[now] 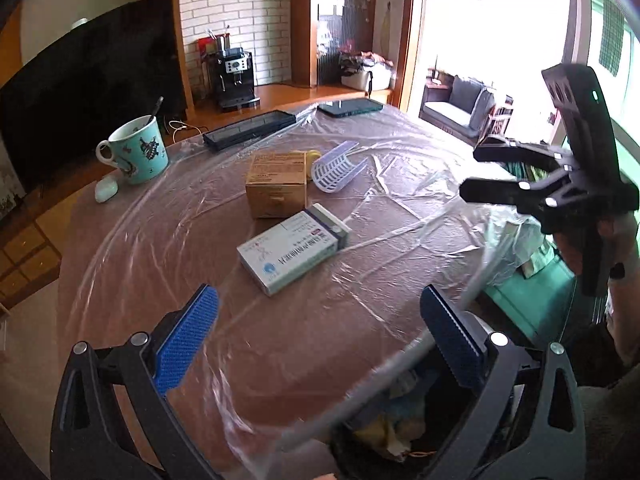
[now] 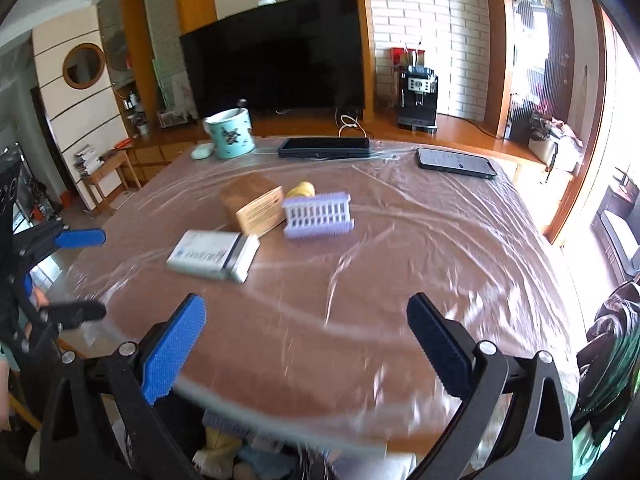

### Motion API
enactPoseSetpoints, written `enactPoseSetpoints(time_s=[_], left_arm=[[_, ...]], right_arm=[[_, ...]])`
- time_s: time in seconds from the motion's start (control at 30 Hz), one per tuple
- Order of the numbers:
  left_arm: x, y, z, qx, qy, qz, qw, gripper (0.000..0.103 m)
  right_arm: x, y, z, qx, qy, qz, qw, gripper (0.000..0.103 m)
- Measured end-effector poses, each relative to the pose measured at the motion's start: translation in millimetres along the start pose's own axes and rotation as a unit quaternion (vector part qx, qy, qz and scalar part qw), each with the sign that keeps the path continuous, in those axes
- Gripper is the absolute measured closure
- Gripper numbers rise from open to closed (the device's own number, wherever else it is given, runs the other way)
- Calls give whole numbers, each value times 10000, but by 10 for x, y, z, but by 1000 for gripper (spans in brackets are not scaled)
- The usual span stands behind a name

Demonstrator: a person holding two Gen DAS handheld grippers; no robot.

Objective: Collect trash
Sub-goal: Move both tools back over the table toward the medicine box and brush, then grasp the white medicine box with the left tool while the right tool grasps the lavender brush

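Left wrist view, left to right: teal patterned ceramic mug point(image 1: 136, 151), brown cardboard box point(image 1: 276, 188), white rectangular medicine carton point(image 1: 292, 249), lilac ribbed plastic tray point(image 1: 335, 169) tilted beside the box (all on the plastic-covered brown table point(image 1: 360, 300)). Left gripper point(image 1: 318, 336) jaws apart, empty. Right gripper point(image 2: 306, 346) likewise gaping, near table edge.

bright daylight from window point(image 1: 500, 40), blown-out glare, motion blur, fisheye-curved edges
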State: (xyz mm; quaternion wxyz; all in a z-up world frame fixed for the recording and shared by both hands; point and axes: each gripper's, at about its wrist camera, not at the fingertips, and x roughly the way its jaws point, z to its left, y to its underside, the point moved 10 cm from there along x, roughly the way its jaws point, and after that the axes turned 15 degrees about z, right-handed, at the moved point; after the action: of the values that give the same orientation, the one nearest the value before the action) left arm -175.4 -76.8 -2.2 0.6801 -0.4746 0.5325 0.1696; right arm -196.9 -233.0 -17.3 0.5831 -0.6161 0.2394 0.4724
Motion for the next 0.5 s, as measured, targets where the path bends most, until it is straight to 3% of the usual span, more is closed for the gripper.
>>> enactPoseSetpoints(time_s=[0.13,0.5], left_arm=[[280,-143,118,289,-92,287,9991,2],[785,-382,107,916,91,833,9923,2]], right_arm=[[320,-237,-42,155,-105,333,9993,4],[950,-620,-98,220,92,896,9957,4]])
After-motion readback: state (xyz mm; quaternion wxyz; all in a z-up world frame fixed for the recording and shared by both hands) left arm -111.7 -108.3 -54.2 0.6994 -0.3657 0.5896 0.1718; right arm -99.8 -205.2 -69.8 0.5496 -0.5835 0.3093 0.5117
